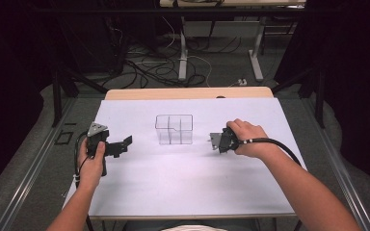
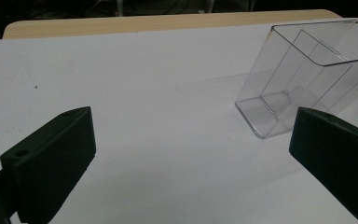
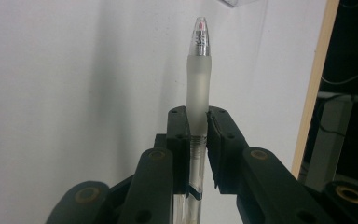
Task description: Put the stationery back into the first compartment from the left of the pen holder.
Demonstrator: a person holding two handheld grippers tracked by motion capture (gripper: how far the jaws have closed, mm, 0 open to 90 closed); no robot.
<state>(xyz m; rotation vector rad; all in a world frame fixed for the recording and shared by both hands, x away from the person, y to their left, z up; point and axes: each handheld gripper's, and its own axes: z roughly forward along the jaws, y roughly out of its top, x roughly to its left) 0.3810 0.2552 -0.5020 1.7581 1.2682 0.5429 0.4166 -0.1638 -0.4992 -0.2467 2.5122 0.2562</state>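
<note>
High view: clear organizer (image 1: pixel 174 129) stands between left gripper (image 1: pixel 124 144) and right gripper (image 1: pixel 214 140).

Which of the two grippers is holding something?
The right gripper: its jaws are clamped on a clear pen. The left gripper is wide open with nothing between its jaws.

No text, label, brand, number or sign can be read. The pen (image 3: pixel 198 70) in the right gripper view has a small red and dark mark inside its clear tip, too small to make out as writing, and a dark mark lower on its barrel that is no letter. The clear box (image 2: pixel 307 74), the white sheet (image 1: pixel 183 178) and the black jaws bear no print that shows.
</note>
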